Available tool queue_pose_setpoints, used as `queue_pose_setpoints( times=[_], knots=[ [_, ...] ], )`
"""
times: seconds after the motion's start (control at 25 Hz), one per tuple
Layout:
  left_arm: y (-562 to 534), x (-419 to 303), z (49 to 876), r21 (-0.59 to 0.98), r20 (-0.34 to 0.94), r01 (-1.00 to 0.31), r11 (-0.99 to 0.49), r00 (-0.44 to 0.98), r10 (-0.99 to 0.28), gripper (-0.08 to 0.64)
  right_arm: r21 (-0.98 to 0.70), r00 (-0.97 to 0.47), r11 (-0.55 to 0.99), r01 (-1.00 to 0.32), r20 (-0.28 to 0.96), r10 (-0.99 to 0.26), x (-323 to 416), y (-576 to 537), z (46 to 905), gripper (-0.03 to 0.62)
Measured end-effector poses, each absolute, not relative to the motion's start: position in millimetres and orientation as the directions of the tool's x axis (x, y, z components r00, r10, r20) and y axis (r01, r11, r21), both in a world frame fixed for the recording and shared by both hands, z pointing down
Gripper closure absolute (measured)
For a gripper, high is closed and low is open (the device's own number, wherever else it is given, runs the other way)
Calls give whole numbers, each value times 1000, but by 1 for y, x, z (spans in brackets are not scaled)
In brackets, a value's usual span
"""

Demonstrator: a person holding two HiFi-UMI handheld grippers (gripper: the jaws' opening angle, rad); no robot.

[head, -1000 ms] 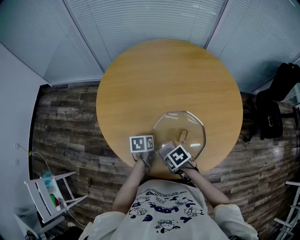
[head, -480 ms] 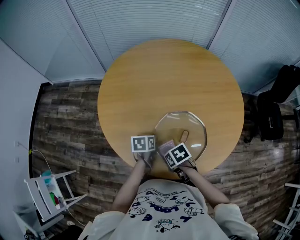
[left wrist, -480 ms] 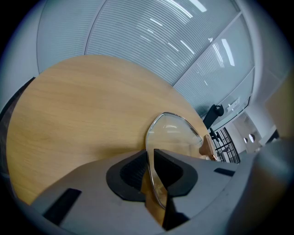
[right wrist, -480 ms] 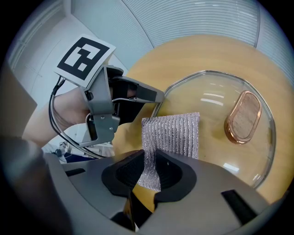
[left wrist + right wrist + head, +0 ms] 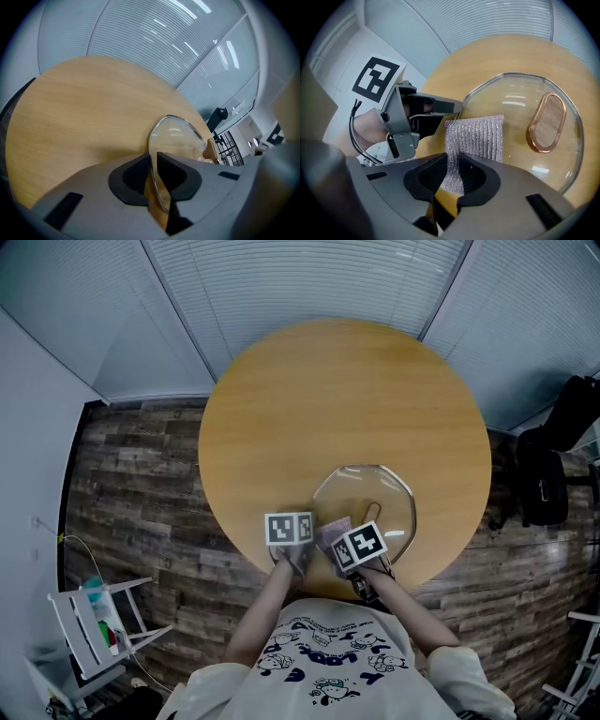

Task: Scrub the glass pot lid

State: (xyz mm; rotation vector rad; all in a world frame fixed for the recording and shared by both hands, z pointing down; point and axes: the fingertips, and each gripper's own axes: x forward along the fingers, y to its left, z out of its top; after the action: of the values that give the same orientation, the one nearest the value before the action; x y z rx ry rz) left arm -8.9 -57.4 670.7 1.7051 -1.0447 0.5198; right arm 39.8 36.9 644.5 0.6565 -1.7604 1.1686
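The clear glass pot lid (image 5: 367, 500) lies flat on the round wooden table (image 5: 309, 399), near its front edge. My left gripper (image 5: 153, 165) is shut on the lid's metal rim at its near left side. In the right gripper view the copper-rimmed wooden handle (image 5: 545, 123) sits in the middle of the lid (image 5: 513, 101). My right gripper (image 5: 457, 165) is shut on a silver mesh scrub cloth (image 5: 476, 137), which hangs down onto the glass just left of the handle. The left gripper (image 5: 423, 111) shows beside it. The marker cubes hide both sets of jaws in the head view.
The table's near edge runs right under both grippers. A white rack (image 5: 92, 626) stands on the plank floor at the lower left. Black bags (image 5: 555, 454) sit to the right. Windows with blinds close off the far side.
My right gripper has slid slightly forward with the cloth over the lid, and its cube now covers the handle in the head view. The left gripper keeps its hold on the rim.
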Motion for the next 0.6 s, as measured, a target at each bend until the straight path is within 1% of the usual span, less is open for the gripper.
queue_pose_setpoints(
  times=[0.28,0.6],
  knots=[
    [-58,-8,670,536,750,-839,-97,526,-401,502,-434,-465,394,-811,885,18,37,24,643,517],
    [-57,-9,671,541,749,-836,-91,528,-400,502,-451,-478,368,-813,878,19,35,21,643,517]
  ],
)
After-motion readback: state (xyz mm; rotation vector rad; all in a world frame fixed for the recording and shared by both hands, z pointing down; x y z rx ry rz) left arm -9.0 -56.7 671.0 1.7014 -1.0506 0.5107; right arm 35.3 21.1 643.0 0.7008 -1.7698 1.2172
